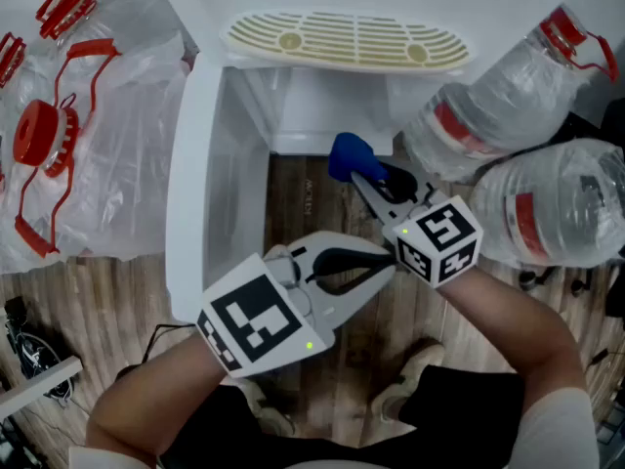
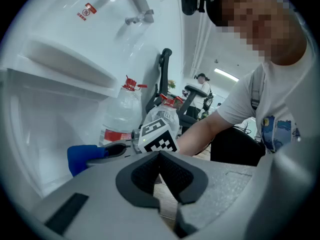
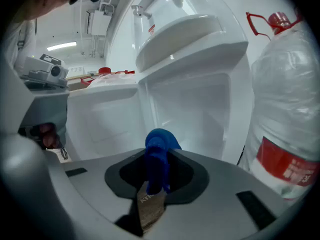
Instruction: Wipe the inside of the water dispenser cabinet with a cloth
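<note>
Pinches the blue cloth (image 3: 159, 151) in the right gripper (image 3: 156, 181), jaws clenched on a bunched fold with a loose end left poking past the tips. Holds it at the mouth of the water dispenser cabinet (image 1: 244, 154), just in front of the open white compartment, not touching any wall as far as can be told. Carries the left gripper (image 1: 383, 254) close behind the right one, jaws pressed together on nothing. Stands over wood floor (image 1: 312, 198), with the cabinet door (image 1: 186, 193) swung open at left and large water bottles (image 1: 547, 203) beside the cabinet at right.

Handling, judged: soft, light, limp. Will likely crumple and fold rather than push flat, so needs pressing to the panel with the wad, not the bare tips. Little slip risk while squeezed mid-fold. Could drag out of the jaws if snagged on a corner or ledge. Best held as now, by a thick gathered part, leaving enough free cloth ahead to meet the plastic. Probably glides easily on smooth hard walls.
</note>
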The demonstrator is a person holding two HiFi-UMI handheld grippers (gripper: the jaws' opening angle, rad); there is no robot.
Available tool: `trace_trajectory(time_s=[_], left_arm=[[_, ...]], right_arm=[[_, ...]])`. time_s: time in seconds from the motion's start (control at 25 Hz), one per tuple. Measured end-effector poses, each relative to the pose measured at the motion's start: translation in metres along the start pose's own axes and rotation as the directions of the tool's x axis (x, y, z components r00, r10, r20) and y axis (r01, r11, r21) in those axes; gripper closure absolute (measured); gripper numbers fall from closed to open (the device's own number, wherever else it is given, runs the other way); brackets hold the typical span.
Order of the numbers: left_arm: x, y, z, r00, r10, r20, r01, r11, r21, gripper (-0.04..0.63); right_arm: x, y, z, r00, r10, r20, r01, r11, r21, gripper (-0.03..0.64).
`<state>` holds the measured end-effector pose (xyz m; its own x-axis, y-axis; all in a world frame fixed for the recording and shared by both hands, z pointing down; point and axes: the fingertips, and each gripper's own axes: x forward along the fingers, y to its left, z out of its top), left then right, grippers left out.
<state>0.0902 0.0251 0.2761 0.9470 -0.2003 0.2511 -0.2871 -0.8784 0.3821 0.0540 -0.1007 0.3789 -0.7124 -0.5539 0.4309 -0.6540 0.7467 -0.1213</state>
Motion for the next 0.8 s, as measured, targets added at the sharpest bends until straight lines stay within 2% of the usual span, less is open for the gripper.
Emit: trace_trajectory(time_s=[0.16,0.48,0.64,0.8], left_arm=[[0.000,-0.012,0.010,1.000,-0.014,0.006,0.014,1.000,0.008,0.592],[-0.013,-0.033,0.038,0.999,-0.044,0.004,0.043,0.990,0.138,0.592],[-0.030,-0.039,0.063,0.998,-0.061,0.008,0.059,0.984,0.171,0.592],[-0.044,-0.048,0.086,0.996,-0.089,0.011,0.086,0.979,0.186,0.592]], right_arm=[[0.000,-0.003,0.002,1.000,-0.007,0.006,0.007,1.000,-0.004,0.532],[0.002,-0.003,0.004,1.000,-0.027,-0.005,0.027,0.999,-0.024,0.532],[0.008,-0.009,0.005,0.998,-0.047,-0.035,0.045,0.998,-0.036,0.531],[0.023,-0.019,0.009,0.995,-0.054,-0.078,0.043,0.989,-0.141,0.529]])
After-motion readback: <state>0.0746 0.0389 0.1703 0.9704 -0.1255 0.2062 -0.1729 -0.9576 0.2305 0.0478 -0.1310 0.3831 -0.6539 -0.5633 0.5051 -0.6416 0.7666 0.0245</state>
